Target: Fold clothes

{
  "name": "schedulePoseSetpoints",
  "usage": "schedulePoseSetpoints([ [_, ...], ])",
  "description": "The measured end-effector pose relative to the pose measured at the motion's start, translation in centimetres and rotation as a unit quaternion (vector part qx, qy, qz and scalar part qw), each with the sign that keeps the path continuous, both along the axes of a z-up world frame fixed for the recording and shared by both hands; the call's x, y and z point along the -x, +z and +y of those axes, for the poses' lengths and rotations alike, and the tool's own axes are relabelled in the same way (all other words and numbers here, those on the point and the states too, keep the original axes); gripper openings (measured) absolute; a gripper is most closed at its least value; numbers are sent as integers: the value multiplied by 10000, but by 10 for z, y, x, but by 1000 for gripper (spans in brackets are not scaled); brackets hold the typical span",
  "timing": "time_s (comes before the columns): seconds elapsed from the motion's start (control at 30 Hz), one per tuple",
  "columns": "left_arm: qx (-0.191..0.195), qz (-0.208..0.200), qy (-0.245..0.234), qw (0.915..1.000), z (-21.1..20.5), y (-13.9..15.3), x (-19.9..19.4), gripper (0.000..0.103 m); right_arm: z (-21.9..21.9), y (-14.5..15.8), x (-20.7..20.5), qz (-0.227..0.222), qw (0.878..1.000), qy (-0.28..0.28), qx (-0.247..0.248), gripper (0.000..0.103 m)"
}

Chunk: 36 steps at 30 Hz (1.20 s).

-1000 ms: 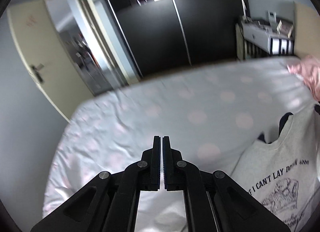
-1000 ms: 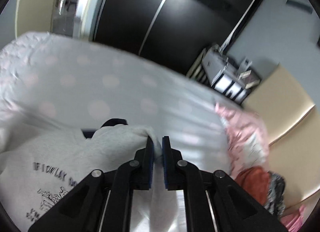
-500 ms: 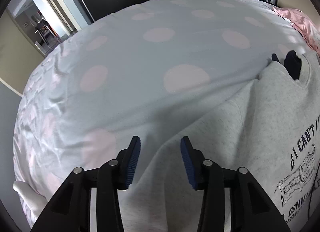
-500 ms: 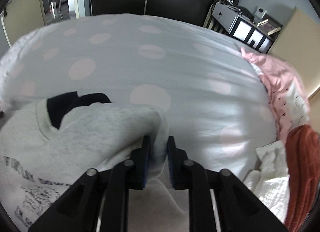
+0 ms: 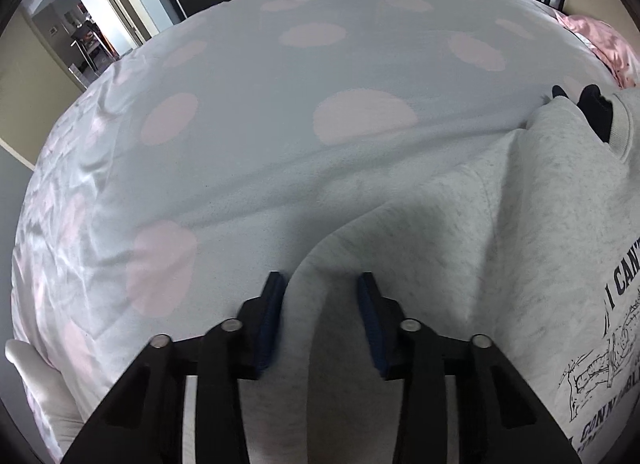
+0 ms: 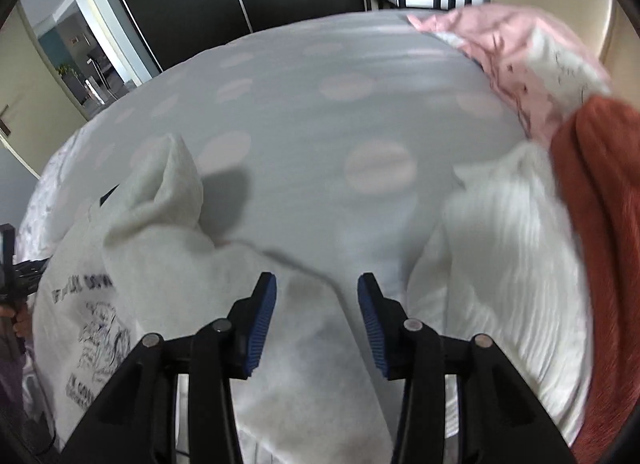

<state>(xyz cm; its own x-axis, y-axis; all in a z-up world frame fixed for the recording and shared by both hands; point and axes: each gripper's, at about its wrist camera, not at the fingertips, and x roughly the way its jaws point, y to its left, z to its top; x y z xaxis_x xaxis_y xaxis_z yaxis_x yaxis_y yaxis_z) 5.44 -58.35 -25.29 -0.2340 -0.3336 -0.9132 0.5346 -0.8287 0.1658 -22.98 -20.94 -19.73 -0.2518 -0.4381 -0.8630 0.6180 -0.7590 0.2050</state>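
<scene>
The grey sweatshirt (image 5: 500, 248) lies printed side up at the lower right of the left wrist view, on the spotted bedspread (image 5: 280, 123). The left gripper (image 5: 320, 284) has just been closing, its jaws straddling a sleeve fold without pressing it, likely to fold it inward. The right gripper (image 6: 316, 284), just opening, stands spread over the other sleeve, apparently released. 1 pile of clothes (image 6: 540, 183) waits at right.

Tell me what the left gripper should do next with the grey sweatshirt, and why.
Probably close the left gripper on the grey sweatshirt: its jaws have just been narrowing and straddle a raised fold of sleeve without pinching it yet. The right gripper has just opened and holds nothing.
</scene>
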Motion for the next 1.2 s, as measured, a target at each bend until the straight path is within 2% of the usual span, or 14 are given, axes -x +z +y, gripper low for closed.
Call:
schedulePoseSetpoints([
  [0.03,157,-63,-9,9999,6,1,0,14,8,-4,-4,-106,9999,-10,96,41],
  [0.1,384,-140,-19,9992,17,3,0,8,20,-6,-21,-113,9997,20,230,42],
  [0.2,537,-194,45,9984,26,4,-3,5,28,-10,-56,11,9992,340,202,46],
  [0.3,625,-265,156,9976,32,9,-1,4,25,-23,-82,75,9970,753,-144,48],
  [0.43,779,-322,341,9959,33,25,-5,4,16,-40,-90,394,9947,643,-700,48],
  [0.47,829,-324,385,9953,31,30,-5,4,14,-39,-87,483,9945,565,-740,47],
  [0.5,877,-323,427,9947,28,35,-5,4,11,-37,-84,548,9941,504,-783,40],
  [0.53,940,-319,497,9938,20,41,-7,4,9,-35,-82,615,9936,440,-835,13],
  [0.57,1007,-313,575,9928,11,46,-9,4,7,-32,-79,700,9926,351,-932,3],
  [0.8,1341,-274,1207,9832,-50,84,-30,3,-8,30,-40,1528,9786,-266,-1352,2],
  [0.9,1471,-183,1460,9781,-72,105,-34,3,-13,52,1,1468,9766,-685,-1417,2],
  [1.07,1539,366,1753,9717,-98,150,-44,3,-24,109,41,1984,9645,-1244,-1218,2],
  [1.13,1634,321,1774,9699,-108,148,-42,3,-37,113,56,2153,9596,-1224,-1339,2],
  [1.2,1610,0,1753,9712,-119,125,-38,3,-51,101,68,2173,9563,-1150,-1581,2],
])
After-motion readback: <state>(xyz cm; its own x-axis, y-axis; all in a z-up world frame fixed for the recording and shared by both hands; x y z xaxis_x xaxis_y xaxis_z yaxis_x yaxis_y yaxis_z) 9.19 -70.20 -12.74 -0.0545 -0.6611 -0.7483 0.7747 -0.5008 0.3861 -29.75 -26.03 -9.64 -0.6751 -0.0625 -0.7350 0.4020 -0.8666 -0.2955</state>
